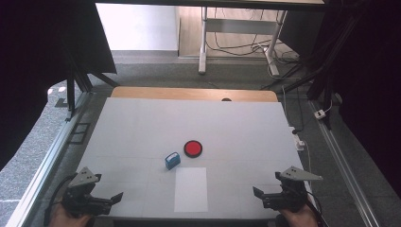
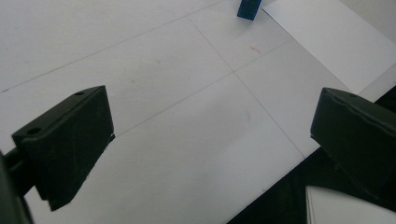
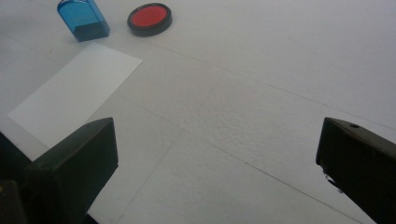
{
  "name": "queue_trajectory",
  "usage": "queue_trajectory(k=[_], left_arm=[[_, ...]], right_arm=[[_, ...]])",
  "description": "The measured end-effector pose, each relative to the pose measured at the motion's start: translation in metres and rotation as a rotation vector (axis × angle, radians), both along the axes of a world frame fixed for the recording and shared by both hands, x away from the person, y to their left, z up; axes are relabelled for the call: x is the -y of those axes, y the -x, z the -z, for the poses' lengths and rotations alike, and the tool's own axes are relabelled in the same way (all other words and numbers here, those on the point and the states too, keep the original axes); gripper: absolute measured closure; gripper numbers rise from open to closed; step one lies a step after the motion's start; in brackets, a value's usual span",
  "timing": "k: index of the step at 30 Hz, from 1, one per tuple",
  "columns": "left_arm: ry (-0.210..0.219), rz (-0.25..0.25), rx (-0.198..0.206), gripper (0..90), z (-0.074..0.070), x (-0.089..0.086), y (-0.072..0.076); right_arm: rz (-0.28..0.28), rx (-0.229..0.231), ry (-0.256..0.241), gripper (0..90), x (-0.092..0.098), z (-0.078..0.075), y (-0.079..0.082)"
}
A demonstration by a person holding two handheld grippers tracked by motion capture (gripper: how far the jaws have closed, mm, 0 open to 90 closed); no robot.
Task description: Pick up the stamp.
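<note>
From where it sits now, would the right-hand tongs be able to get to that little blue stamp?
Probably yes. The right tongs stand open at the table's near right corner, and bare table lies between them and the blue stamp. The red pad sits beside the stamp, not across the path.

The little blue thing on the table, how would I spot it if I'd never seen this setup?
Start at the white table and find the sheet of white paper lying near its front edge, between the two grippers. Just beyond the sheet's far left corner stands the small blue block. Its neighbour, the disc, is flat, round and red with a black rim; the block is boxy, upright and translucent blue.
</note>
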State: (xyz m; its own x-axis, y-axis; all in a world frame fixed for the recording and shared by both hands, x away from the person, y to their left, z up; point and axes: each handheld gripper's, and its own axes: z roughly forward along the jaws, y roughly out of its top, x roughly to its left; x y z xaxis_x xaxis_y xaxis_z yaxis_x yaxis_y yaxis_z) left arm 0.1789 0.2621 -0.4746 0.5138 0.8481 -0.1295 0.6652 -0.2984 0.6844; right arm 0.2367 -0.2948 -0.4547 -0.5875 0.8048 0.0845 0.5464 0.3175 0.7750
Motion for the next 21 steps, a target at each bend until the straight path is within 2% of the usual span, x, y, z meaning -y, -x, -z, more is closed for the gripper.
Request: queue_trajectory(k=[1, 6, 11, 21], left_arm=[[0.0, 0.0, -0.003, 0.0, 0.0, -0.0002, -0.0001], [-0.006, -0.015, -0.005, 0.0, -0.0001, 0.0, -0.0001], [0.003, -0.018, 0.001, 0.0, -0.0005, -0.0005, 0.0001], [0.016, -0.019, -0.019, 0.0, 0.0002, -0.0022, -0.0015]], right_arm=[[-0.026, 0.0, 0.001, 0.0, -0.0012, 0.0, 0.0001], [-0.056, 0.019, 0.004, 0.0, -0.0026, -0.0006, 0.002], [-0.064, 0.02, -0.025, 0.0, -0.0028, -0.0012, 0.0017], [-0.058, 0.003, -0.009, 0.0, -0.0053, 0.0001, -0.0002]])
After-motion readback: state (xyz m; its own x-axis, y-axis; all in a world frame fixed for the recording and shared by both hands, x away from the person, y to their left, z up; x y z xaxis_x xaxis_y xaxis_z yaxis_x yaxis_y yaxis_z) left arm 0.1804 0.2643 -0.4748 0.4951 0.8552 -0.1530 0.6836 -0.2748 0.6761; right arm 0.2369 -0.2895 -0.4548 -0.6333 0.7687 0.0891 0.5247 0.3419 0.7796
